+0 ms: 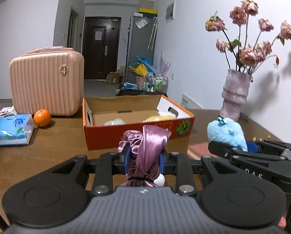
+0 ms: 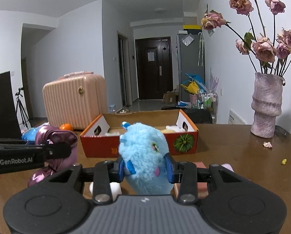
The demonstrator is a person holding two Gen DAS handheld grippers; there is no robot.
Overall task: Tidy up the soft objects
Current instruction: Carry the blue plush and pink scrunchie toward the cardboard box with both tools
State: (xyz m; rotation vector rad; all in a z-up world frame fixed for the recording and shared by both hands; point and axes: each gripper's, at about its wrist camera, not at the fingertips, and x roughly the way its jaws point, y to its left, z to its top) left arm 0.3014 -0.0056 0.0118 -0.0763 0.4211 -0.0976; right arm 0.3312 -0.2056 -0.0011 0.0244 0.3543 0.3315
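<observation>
My left gripper [image 1: 144, 160] is shut on a purple satin bundle [image 1: 147, 148] tied with a black band, held above the brown table in front of an open red cardboard box [image 1: 137, 134]. The box holds pale yellow and white soft items [image 1: 157, 118]. My right gripper [image 2: 146, 168] is shut on a blue plush toy [image 2: 143, 154], also held before the box [image 2: 184, 142]. The plush shows at the right of the left wrist view [image 1: 226, 131]. The satin bundle shows at the left of the right wrist view [image 2: 55, 144].
A pink suitcase [image 1: 46, 83], an orange [image 1: 42, 117] and a blue tissue pack [image 1: 11, 128] sit left of the box. A purple vase of dried roses [image 2: 266, 105] stands at the right. A pink pad [image 2: 200, 175] and white soft pieces [image 2: 114, 188] lie below the grippers.
</observation>
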